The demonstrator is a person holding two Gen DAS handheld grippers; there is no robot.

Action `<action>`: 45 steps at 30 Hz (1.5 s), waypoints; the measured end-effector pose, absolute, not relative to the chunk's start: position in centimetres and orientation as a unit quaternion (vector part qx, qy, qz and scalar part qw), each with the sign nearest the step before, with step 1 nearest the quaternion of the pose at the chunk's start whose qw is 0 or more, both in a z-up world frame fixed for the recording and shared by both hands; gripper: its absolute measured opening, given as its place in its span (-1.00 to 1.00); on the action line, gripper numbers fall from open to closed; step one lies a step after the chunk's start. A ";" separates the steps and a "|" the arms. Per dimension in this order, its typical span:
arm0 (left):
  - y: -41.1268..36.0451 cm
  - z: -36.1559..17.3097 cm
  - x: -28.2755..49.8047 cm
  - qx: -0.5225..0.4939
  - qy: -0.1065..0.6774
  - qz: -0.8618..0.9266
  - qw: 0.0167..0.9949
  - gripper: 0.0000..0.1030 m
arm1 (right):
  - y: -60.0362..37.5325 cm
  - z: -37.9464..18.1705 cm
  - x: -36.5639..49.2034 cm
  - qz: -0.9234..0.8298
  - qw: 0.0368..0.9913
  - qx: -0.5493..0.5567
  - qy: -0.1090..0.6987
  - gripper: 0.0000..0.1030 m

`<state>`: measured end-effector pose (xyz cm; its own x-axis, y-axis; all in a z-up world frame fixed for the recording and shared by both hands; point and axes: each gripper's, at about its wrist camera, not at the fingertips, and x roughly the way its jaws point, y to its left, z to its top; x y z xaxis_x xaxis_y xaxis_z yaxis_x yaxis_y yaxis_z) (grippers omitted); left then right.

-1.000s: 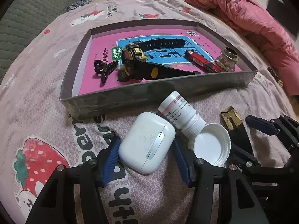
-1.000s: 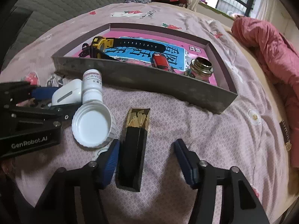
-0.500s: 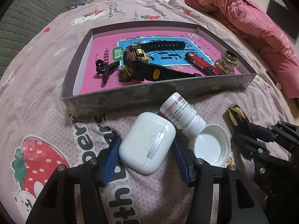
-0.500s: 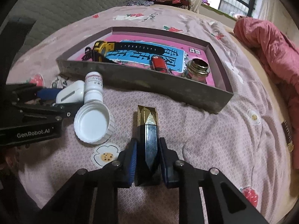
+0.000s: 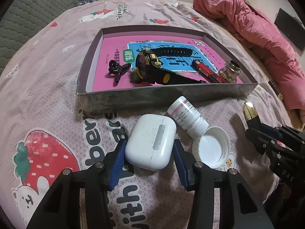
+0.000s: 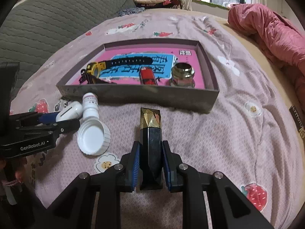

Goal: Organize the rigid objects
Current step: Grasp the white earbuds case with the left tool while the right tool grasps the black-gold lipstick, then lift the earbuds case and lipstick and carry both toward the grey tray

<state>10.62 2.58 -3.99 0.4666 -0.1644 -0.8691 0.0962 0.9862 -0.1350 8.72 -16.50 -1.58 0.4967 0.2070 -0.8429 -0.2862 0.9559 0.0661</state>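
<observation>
While both grippers are working before the tray [image 6: 122, 95]:
Bedspread [image 6: 219, 133]: pink, strawberry-printed, lying under the tray.
Right gripper [image 6: 150, 162]: pinching a lipstick [image 6: 150, 133].
Left gripper [image 5: 149, 158]: spreading around an earbud case [image 5: 150, 141].
Jacket [image 5: 253, 34]: lying beyond the tray.

Your right gripper [image 6: 149, 164] is closed with both blue pads pressed flat against the sides of the black and gold case [image 6: 150, 143], its fingers pointing straight toward the grey tray [image 6: 141, 95], with the case's gold end sticking out past the tips. Your left gripper [image 5: 149, 156] sits low on the bedspread [image 5: 47, 95], also aimed at the tray, jaws spread around the white earbud case [image 5: 151, 141]; the left pad looks to be touching it, while a narrow gap shows at the right pad. From the tray, your left gripper is toward its left end and your right gripper nearer its middle.
</observation>
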 end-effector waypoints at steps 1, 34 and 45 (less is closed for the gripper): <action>2.7 -3.8 10.5 -0.040 0.509 -0.077 0.857 -0.04 | -16.5 -1.5 8.8 0.144 0.864 -0.039 0.481 -0.56; 1.5 -4.8 12.2 -0.034 0.529 -0.082 0.844 -0.07 | -15.5 -2.4 8.5 0.152 0.859 -0.054 0.487 -0.56; 1.7 -2.6 11.0 -0.041 0.507 -0.089 0.856 -0.08 | -15.4 -1.4 8.3 0.158 0.864 -0.057 0.475 -0.56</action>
<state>10.95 1.72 -2.57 0.4696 -0.1939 -0.8613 0.1103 0.9808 -0.1607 8.34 -15.36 -1.41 0.4983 0.2177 -0.8392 -0.3265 0.9438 0.0510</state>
